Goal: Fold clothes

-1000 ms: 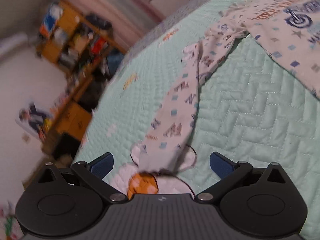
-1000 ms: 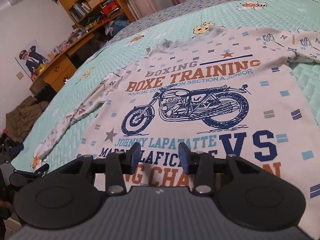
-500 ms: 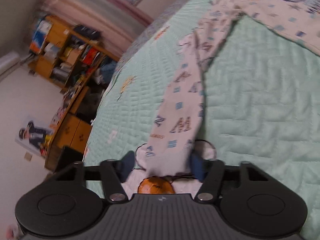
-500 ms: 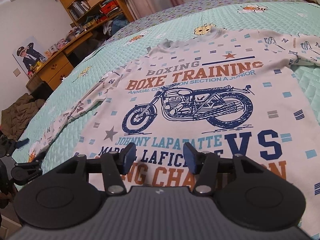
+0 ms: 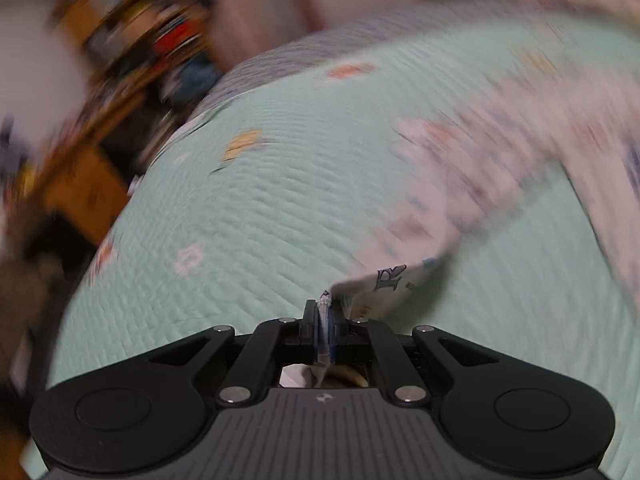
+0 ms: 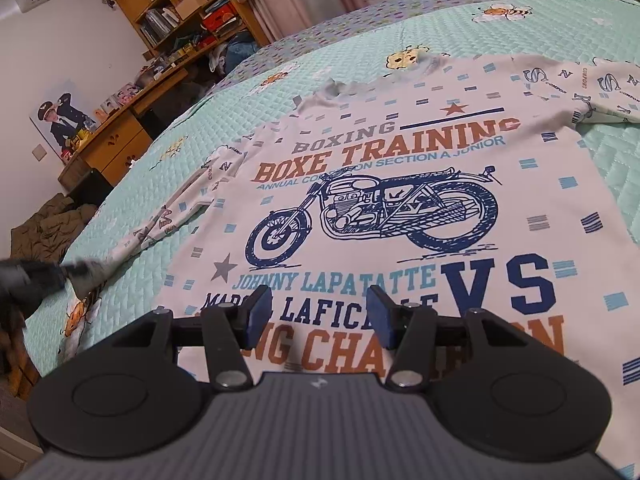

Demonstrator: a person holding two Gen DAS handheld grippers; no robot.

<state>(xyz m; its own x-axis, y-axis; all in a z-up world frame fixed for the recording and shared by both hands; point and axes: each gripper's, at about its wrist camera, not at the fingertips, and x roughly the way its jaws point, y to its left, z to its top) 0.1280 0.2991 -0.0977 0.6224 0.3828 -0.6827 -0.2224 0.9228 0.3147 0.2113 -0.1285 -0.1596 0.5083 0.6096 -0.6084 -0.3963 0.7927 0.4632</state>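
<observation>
left fingers (image 5: 325, 322): pressed together, having just been closing, with the cuff end of the sleeve (image 5: 394, 280) pinched between the pads
right fingers (image 6: 256, 316): parted about halfway, nothing between them; they hang just above the shirt's lower front
left gripper (image 5: 327, 320): the right wrist view shows it as a dark blur at the far left, at the sleeve's tip
right gripper (image 6: 318, 316): over the orange lettering near the hem
shirt (image 6: 400, 200): white long-sleeved top with a blue motorcycle print, spread front-up on the bed
sleeve: runs from the shoulder down-left, its end raised off the quilt
quilt (image 6: 192, 184): mint green, stitched, cartoon patches
background: wooden bookshelf (image 6: 188, 4) and desk (image 6: 116, 140) by the wall
left wrist view: heavily blurred
</observation>
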